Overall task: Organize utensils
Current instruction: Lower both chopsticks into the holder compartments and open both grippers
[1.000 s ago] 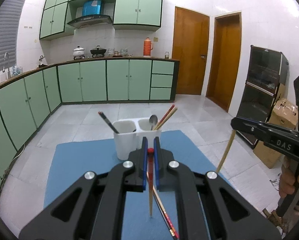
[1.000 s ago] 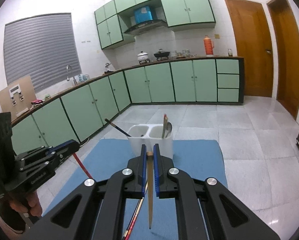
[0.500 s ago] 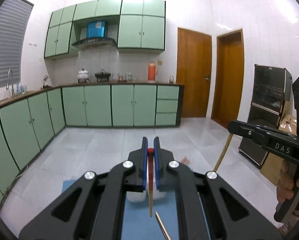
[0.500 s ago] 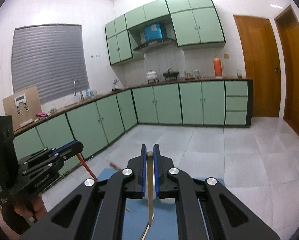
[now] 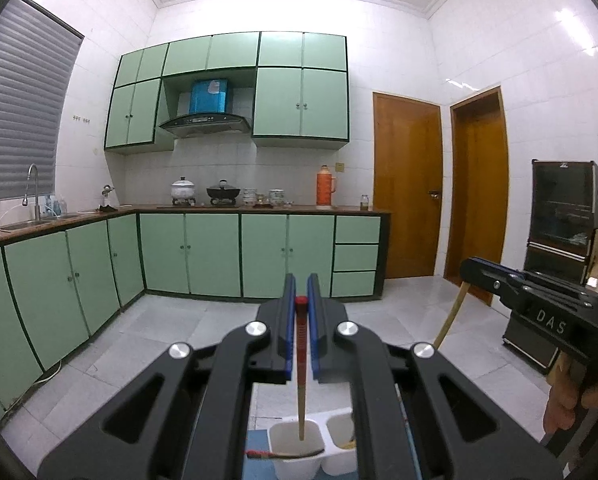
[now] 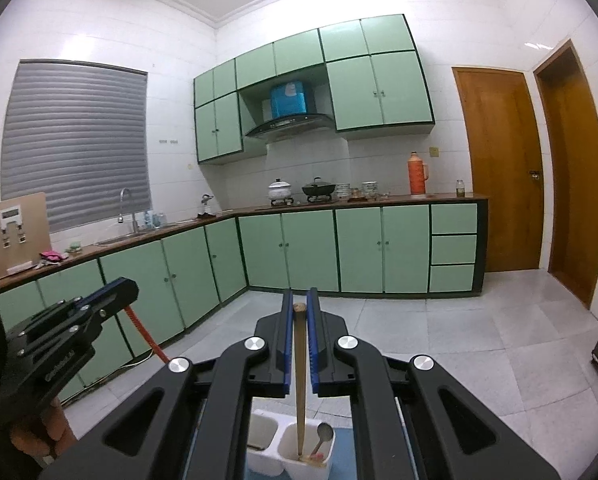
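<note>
- We are holding a red-topped chopstick [image 5: 300, 344] in the left gripper [image 5: 301, 300], jaws clamped near its top end; it is hanging at lower centre, tip over the left cup of the white holder [image 5: 295, 456].
- The right gripper [image 6: 299, 312] is clamping a plain wooden chopstick [image 6: 299, 380] the same way — tip above the holder's right cup.
- Both are looking light, stiff and slim — likely to swivel, so we are gripping high.
</note>
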